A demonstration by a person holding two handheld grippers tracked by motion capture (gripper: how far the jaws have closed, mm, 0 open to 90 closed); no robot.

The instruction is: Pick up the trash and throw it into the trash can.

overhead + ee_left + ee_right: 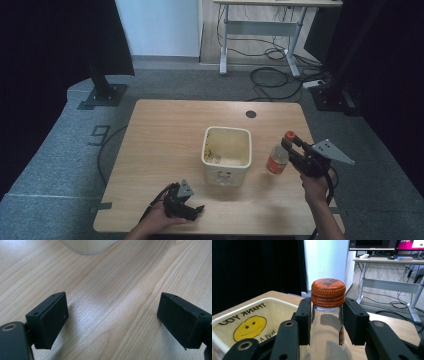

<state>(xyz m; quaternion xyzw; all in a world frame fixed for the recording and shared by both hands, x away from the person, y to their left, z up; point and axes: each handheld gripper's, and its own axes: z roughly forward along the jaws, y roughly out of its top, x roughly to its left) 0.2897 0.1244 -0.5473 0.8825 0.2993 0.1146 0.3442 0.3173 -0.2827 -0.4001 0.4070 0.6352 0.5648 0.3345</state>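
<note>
Both jaws of right gripper [325, 322] clamp bottle [325, 315] — upright.

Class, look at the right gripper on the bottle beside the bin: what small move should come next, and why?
Probably lift the bottle a little. The right gripper is shut on its neck under the orange cap, and it looks upright on the table just right of the bin. The left gripper rests open and apart.
</note>
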